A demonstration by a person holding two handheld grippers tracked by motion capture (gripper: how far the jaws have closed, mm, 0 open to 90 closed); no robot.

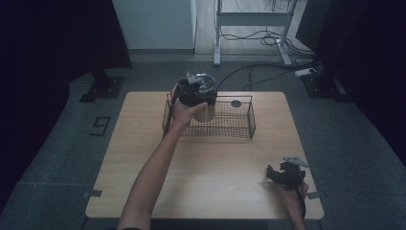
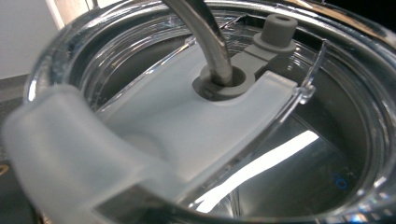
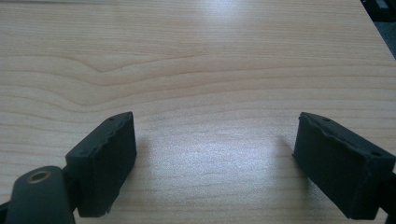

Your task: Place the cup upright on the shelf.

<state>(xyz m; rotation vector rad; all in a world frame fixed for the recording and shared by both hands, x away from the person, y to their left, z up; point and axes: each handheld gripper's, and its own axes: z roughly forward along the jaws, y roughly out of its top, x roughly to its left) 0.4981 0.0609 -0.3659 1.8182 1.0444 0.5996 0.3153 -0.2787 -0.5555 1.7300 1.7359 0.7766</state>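
Wooden tabletop (image 1: 143,158), pale grain, stood under dim light on a grey floor with cables trailing at the back of the room.

Nearest the person, at the front right corner of the table: the right gripper (image 1: 276,174), resting low over the wood. In the right gripper view its jaws stood wide apart with bare table between the pads (image 3: 105,163); it held nothing. It lay well apart from the work.

Farther off, past mid-table: the wire basket (image 1: 239,125), long axis running left to right across the table. A small dark disc (image 1: 236,103) lay at its rear rim.

At the basket's left end: the tumbler (image 1: 206,103), a steel cup with a clear lid, upright, its axis vertical, seemingly inside the basket or just above its floor; contact with the mesh could not be told. The left gripper (image 1: 194,88) sat on the tumbler's top from the left side. The left gripper view looked straight down onto the lid (image 2: 187,130), with a metal straw (image 2: 205,37) rising through a grey grommet. Jaws themselves hidden there; whether they gripped the tumbler could not be told, though the hand looked to be carrying it.

Judgement: the left hand was the nearer one by far, and the coming move turned on the vertical line between tumbler base and basket floor.
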